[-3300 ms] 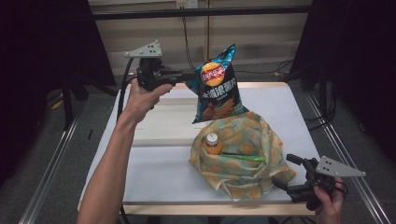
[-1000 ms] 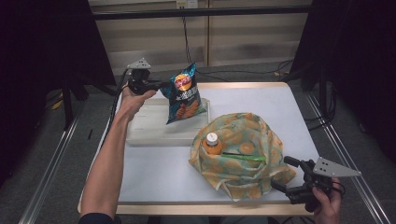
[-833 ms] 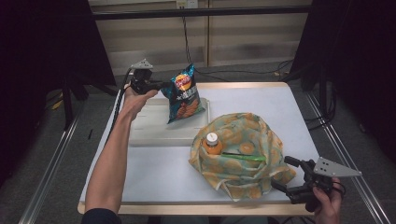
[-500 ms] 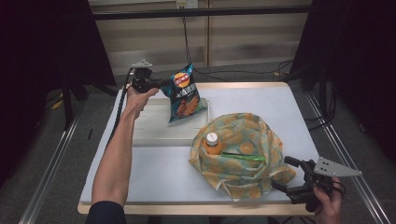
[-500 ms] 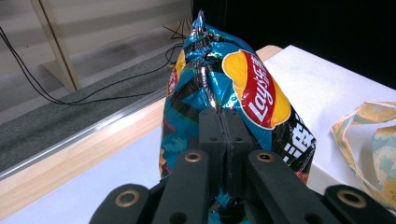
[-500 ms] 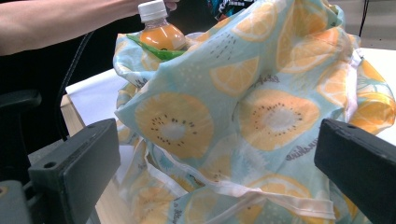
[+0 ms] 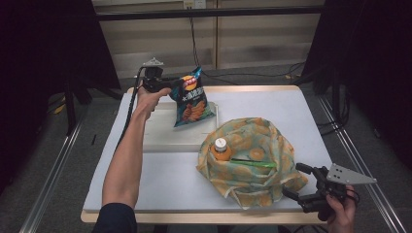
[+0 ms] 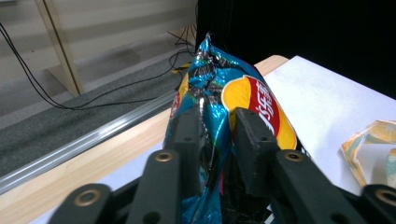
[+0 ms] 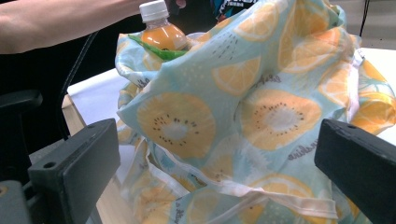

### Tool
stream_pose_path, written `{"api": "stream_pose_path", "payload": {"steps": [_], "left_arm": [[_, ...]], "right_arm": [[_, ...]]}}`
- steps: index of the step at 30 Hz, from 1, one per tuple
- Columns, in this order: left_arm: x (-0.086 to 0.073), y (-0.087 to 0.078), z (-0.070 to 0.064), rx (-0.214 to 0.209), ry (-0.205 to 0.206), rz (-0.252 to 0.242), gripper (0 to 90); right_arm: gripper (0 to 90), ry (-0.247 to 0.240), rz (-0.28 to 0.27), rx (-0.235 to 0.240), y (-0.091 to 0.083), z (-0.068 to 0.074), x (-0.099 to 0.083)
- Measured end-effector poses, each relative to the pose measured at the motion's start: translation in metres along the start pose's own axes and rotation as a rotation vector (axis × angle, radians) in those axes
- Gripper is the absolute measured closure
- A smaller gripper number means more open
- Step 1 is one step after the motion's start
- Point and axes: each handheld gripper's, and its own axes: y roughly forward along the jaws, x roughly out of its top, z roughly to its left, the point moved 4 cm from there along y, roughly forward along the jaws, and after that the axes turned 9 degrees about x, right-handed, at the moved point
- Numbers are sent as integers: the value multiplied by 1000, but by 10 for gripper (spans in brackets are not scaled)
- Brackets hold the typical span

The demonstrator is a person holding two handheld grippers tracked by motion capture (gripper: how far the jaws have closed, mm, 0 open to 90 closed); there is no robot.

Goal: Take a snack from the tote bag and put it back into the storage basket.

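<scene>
One fruit-print cloth bag (image 7: pixel 252 160) slumped on white table (image 7: pixel 301 116), mouth open upward; inside, one orange-juice bottle (image 7: pixel 221 148), upright, white cap up, and one green packet (image 7: pixel 252 164) lying across the opening. One blue chip bag (image 7: pixel 190 99) held above pale tray (image 7: pixel 167 138) at the table's far left, long axis tilted off vertical, top toward left gripper (image 7: pixel 167 86). Pinched by its crimped top between narrow jaws. Right gripper (image 7: pixel 297 183) spread wide, empty, just beside cloth bag near the front edge.
</scene>
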Motion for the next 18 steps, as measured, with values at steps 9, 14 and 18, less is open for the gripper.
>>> {"api": "stream_pose_path", "payload": {"steps": [9,14,18], "left_arm": [[8,-4,-1,58,-28,6,376],[17,-17,-4,62,-33,-34,294],[21,-28,-9,52,-14,-56,268]], "right_arm": [[0,2,4,11,0,0,-1],[1,2,9,24,1,1,-1],[1,2,13,23,2,2,-1]]}}
